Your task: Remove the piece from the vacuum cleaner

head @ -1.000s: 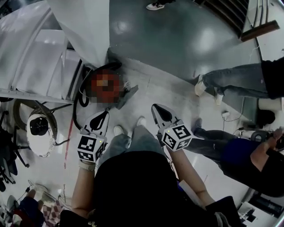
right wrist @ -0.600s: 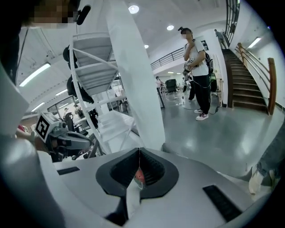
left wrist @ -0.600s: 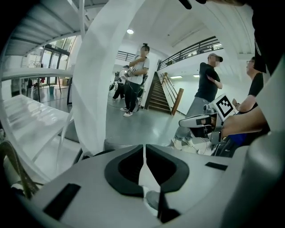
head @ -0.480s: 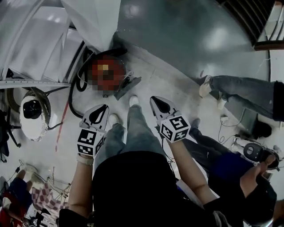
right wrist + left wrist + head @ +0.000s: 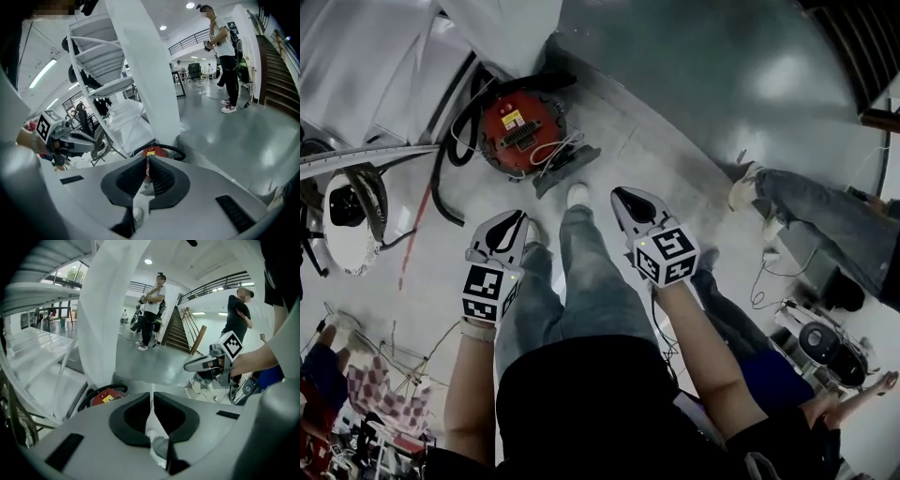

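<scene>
Both shut and empty, left tongs [image 5: 517, 220], right tongs [image 5: 621, 197], red vacuum cleaner [image 5: 517, 131] lying ahead of them, untouched

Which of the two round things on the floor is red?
The round red vacuum cleaner at the foot of the white pillar; the other round object, far left, is white.

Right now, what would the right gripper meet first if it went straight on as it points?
Probably the red vacuum cleaner on the floor; nothing else shows ahead of the right gripper.
</scene>
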Available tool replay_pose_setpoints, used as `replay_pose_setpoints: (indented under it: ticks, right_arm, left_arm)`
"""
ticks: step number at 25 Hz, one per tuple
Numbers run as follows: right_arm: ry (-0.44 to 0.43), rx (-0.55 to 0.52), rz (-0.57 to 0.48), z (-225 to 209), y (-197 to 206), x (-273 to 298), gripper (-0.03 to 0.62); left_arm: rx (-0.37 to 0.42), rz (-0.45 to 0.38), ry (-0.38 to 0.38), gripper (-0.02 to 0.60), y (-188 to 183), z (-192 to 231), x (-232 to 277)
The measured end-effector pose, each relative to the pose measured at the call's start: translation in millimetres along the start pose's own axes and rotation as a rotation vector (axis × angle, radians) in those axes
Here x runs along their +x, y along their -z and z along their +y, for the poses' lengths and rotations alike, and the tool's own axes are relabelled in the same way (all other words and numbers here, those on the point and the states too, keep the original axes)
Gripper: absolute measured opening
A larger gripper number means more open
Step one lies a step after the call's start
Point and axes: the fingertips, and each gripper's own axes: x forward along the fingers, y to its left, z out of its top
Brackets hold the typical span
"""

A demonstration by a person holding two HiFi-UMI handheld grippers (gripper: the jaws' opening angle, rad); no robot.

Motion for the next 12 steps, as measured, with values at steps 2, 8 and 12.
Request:
replay_pose_setpoints:
  ticks: [2,8,12]
  right_arm:
    - [-0.024,-0.013,0.031,-10,12,18,0.029]
    - [-0.069,-0.065,0.122,-39,50,70,0.031]
    - [-0.091,-0.117,0.171,-57,74,103,0.034]
  left_arm:
    - [-0.013,0.014,-0.010,0.021,13,5,17]
    - [-0.059,0.063,-0.029,0.034,54,16,67]
    - [-0.088,0.089,-0.052,0.080,80,24,98]
